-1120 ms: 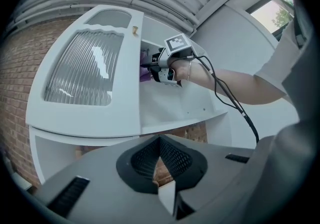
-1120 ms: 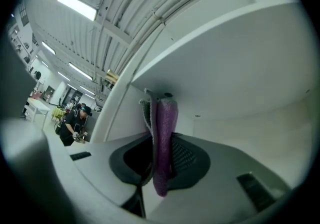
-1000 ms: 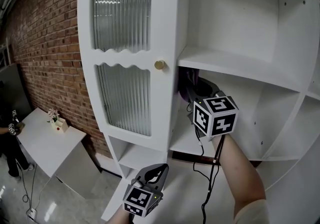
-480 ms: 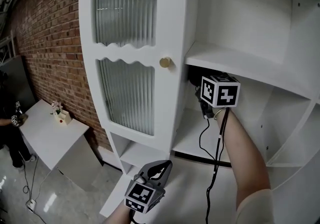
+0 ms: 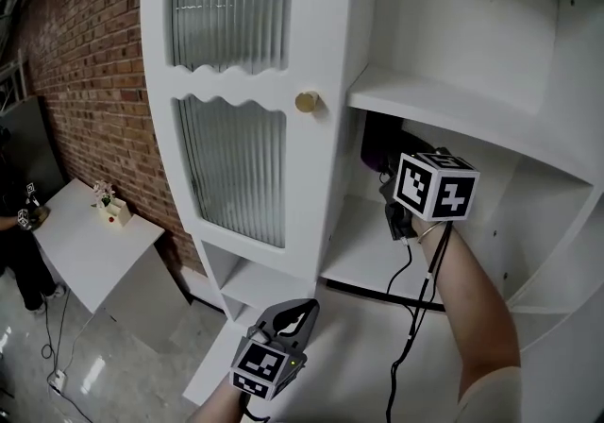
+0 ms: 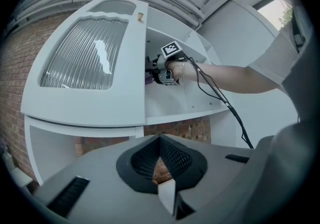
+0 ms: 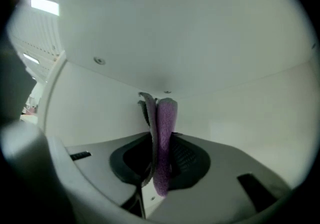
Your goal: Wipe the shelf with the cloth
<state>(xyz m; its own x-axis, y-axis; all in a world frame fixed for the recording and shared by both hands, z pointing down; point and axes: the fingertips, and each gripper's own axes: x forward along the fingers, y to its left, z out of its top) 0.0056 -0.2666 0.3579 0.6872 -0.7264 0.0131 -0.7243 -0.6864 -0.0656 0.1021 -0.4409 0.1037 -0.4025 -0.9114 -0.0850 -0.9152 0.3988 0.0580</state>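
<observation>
The purple cloth [image 7: 164, 138] is pinched upright between the jaws of my right gripper [image 7: 161, 160], which is shut on it. In the head view that right gripper [image 5: 396, 187] reaches into the white cabinet's lower open compartment, and the purple cloth [image 5: 379, 142] shows dark against the back left corner, under the upper shelf [image 5: 444, 109]. The lower shelf [image 5: 363, 256] lies beneath the gripper. My left gripper [image 5: 294, 317] hangs low in front of the cabinet, shut and holding nothing. In the left gripper view the left gripper [image 6: 160, 165] points up at the cabinet.
A ribbed-glass cabinet door [image 5: 231, 119] with a brass knob [image 5: 306, 102] stands left of the open compartments. A brick wall [image 5: 85, 62] runs behind. A small white table [image 5: 85, 251] stands lower left, with a person [image 5: 14, 242] beside it. A black cable [image 5: 411, 317] hangs from my right arm.
My right gripper with the cloth has shifted slightly right and down inside the lower compartment. The left gripper has stayed low in front.
</observation>
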